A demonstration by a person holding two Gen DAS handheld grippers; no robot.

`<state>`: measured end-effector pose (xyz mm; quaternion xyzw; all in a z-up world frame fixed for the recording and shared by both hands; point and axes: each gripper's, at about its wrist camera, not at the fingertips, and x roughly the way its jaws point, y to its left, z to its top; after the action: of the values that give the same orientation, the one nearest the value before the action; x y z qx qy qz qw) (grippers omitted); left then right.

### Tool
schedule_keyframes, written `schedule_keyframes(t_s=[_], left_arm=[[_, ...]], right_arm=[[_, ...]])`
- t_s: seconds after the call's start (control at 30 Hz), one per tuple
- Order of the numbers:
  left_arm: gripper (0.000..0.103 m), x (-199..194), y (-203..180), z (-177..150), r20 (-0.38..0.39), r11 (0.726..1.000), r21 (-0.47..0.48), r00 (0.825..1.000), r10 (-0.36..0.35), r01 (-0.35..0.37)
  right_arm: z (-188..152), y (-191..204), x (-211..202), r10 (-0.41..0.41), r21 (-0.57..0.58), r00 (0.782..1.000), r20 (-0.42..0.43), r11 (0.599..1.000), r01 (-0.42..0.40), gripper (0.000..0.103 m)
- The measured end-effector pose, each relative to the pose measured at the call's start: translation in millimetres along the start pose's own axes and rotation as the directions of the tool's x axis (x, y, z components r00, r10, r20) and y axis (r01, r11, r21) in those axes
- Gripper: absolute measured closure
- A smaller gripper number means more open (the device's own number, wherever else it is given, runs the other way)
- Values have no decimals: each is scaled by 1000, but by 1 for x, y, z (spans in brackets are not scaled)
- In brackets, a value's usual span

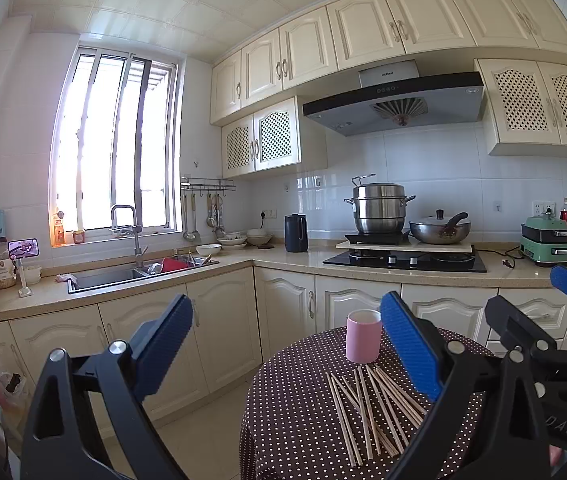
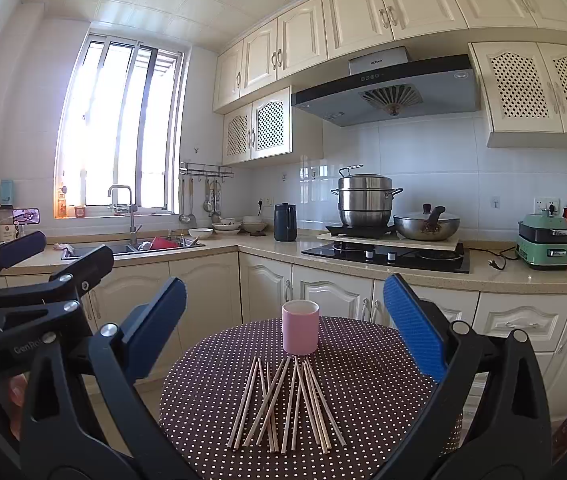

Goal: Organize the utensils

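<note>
So the chopsticks (image 2: 287, 404) are all lying loose in a fanned, criss-crossing pile on the round polka-dot counter (image 2: 371, 380), tips pointing toward the pink cup (image 2: 300, 326) that stands upright just behind them, near or maybe touching the closest ends. From what I can see nothing has gone into the cup yet: no sticks poke out of it, though its inside is hidden from this angle. So I'd say the job hasn't really started and the whole pile is left to move. The right gripper (image 2: 283, 320) hangs above the near side of the pile with its blue pads spread wide and nothing between them. The left gripper (image 1: 287, 344) is the same deal, wide apart and empty, off to the left of the cup. Behind it all is the kitchen with a sink (image 2: 123, 248) holding some dishes.
</note>
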<state>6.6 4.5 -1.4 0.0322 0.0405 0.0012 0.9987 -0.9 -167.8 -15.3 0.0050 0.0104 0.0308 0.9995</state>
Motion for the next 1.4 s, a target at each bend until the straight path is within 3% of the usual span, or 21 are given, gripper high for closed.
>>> schedule_keyframes(t_s=[0.97,1.4], left_arm=[[10,5,-2,0,-14,1000,2,1000,3,-3],[10,43,-15,-15,-58,1000,6,998,8,-7]], right_arm=[[-1,-1,0,4,6,1000,-22,1000,-4,6],[-13,-14,35,14,17,997,-74,1000,-12,6]])
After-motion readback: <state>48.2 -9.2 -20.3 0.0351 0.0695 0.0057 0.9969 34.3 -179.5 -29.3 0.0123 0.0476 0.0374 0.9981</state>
